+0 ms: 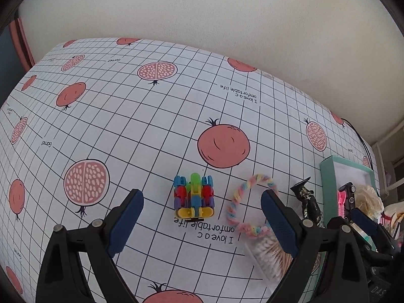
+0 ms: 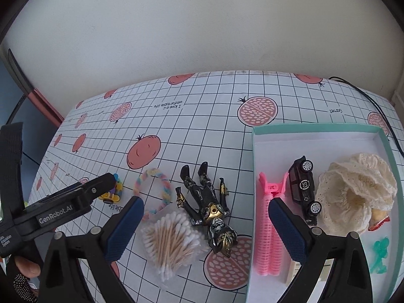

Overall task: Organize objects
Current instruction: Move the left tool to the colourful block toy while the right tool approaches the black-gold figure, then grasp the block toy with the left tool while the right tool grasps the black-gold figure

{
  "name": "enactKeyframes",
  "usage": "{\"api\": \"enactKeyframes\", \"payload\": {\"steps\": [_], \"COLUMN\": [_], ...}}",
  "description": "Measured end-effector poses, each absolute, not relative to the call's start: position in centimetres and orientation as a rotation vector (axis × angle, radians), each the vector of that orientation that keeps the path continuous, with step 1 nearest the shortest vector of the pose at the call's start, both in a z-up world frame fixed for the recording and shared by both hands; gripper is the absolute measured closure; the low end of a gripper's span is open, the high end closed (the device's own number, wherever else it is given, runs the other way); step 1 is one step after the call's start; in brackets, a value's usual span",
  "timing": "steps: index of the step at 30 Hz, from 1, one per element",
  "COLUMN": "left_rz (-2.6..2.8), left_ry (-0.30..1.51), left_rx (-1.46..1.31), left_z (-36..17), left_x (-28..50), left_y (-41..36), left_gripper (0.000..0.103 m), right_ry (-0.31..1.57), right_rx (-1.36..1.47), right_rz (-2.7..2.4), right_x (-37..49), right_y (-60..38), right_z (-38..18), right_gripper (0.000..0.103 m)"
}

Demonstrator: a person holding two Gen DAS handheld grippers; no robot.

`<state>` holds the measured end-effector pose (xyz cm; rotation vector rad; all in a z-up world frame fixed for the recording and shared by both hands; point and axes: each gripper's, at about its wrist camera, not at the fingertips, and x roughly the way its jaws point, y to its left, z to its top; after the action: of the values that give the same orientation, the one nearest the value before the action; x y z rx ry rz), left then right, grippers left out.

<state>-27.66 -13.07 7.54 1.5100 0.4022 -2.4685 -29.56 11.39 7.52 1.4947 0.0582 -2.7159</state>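
The sorting was partly done, judging by how things lay. In the teal box (image 2: 255,151) on the right of the table (image 2: 214,106) there already rested a pink hair roller clip (image 2: 267,227), a black toy car (image 2: 304,189), a cream lace cloth (image 2: 353,192) and a small green figure (image 2: 380,252) (something orange-red peeked from under the lace, too hidden to name).

Four things remained out on the table, left of the box: a black-and-gold figurine (image 2: 209,202) lying on its back, a bag of cotton swabs (image 2: 171,242) just near of it, a pastel braided hair tie (image 2: 154,192) further left, and a multicoloured block toy (image 1: 194,197) furthest left.

The left hand-held gripper (image 1: 202,217) hung with its jaws spread wide, empty, the block toy lying between and just beyond its fingertips (image 1: 131,202), so that toy seemed the likely next pick. The right hand-held gripper (image 2: 205,227) was likewise released and held nothing, hovering above the figurine and the box's near left edge.
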Motion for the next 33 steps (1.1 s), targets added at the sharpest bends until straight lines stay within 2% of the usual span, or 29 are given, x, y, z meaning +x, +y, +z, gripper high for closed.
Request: {"api": "enactKeyframes", "payload": {"steps": [10,15,17,21,25,27,30,32,33], "left_rz": [-2.450,-2.448,-2.447,-2.456,-2.458,-2.455,-2.449,-2.445,-2.443], "left_ry": [0.494,0.504,0.527,0.540,0.542,0.536,0.528,0.530,0.533], "left_rx": [1.540,1.533,1.527,1.513,1.504,1.512,1.520,1.527,1.533], "left_z": [6.0,5.8,5.8,5.7,5.7,5.5,5.2,4.9,4.7], "left_x": [-27.7,-27.7,-27.6,-27.5,-27.5,-27.6,-27.6,-27.7,-27.7], "left_y": [-13.8,-14.0,-14.2,-14.4,-14.5,-14.4,-14.4,-14.4,-14.4], "left_gripper": [0.009,0.009,0.009,0.011,0.017,0.025,0.027,0.037,0.038], "right_ry": [0.073,0.098,0.111,0.124,0.129,0.130,0.123,0.111,0.107], "right_rx": [1.469,1.472,1.477,1.500,1.525,1.535,1.546,1.549,1.549], "right_rz": [-2.679,-2.656,-2.647,-2.646,-2.641,-2.638,-2.633,-2.630,-2.631], "right_x": [-29.5,-29.5,-29.6,-29.7,-29.8,-29.8,-29.8,-29.8,-29.9], "right_y": [11.7,11.3,11.2,11.3,11.5,11.5,11.7,11.8,11.8], "right_z": [6.9,6.5,6.3,5.7,5.2,5.0,4.7,4.5,4.5], "right_gripper": [0.016,0.028,0.037,0.047,0.053,0.054,0.055,0.056,0.056]}}
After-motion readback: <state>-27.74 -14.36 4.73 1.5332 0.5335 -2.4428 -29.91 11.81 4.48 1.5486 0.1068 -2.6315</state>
